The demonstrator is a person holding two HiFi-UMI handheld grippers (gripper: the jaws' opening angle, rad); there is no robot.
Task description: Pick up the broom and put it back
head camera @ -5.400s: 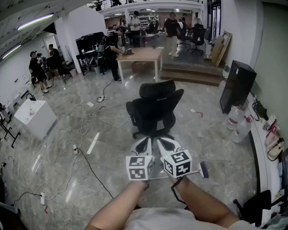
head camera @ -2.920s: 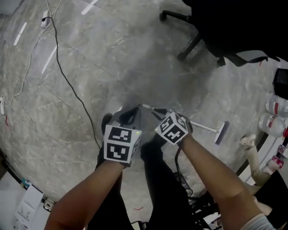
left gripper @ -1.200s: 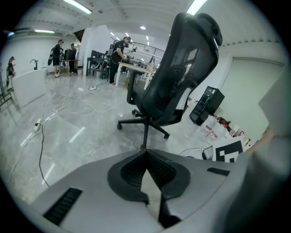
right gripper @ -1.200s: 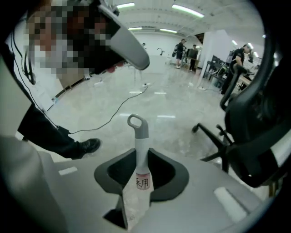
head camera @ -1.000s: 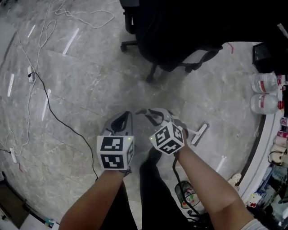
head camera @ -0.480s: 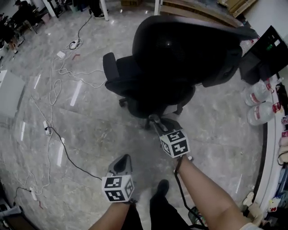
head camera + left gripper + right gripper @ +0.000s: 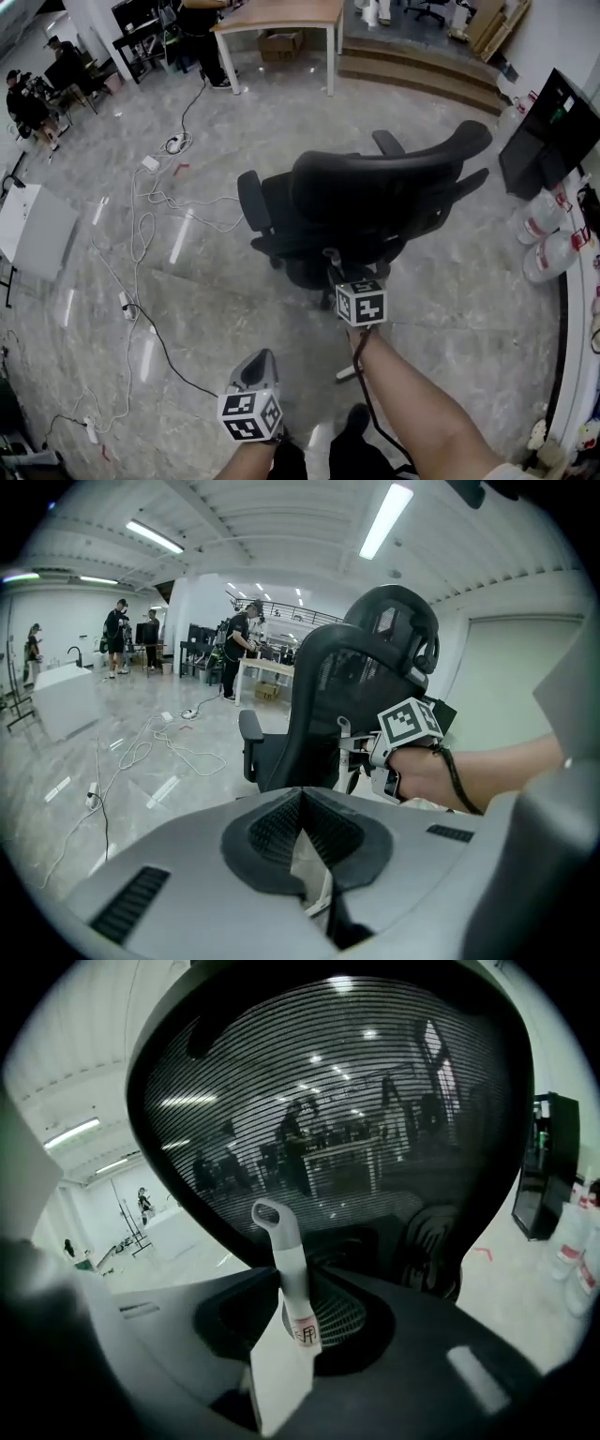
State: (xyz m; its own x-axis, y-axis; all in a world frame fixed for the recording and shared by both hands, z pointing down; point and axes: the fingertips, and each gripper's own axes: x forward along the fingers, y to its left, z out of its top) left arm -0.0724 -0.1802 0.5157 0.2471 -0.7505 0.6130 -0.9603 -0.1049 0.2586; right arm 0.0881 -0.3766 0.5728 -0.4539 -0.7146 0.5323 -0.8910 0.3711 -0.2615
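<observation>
Right gripper (image 7: 298, 1324) clamps the broom (image 7: 285, 1252) handle below its hanging loop, upright, close behind the office chair (image 7: 375, 183) mesh back; left gripper (image 7: 302, 808) is clenched, empty, held lower.

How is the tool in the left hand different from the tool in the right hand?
The right tool grips the white broom handle; the left tool is shut on nothing. The right tool is up by the black chair; the left tool sits lower, nearer the person. Both carry a marker cube.
</observation>
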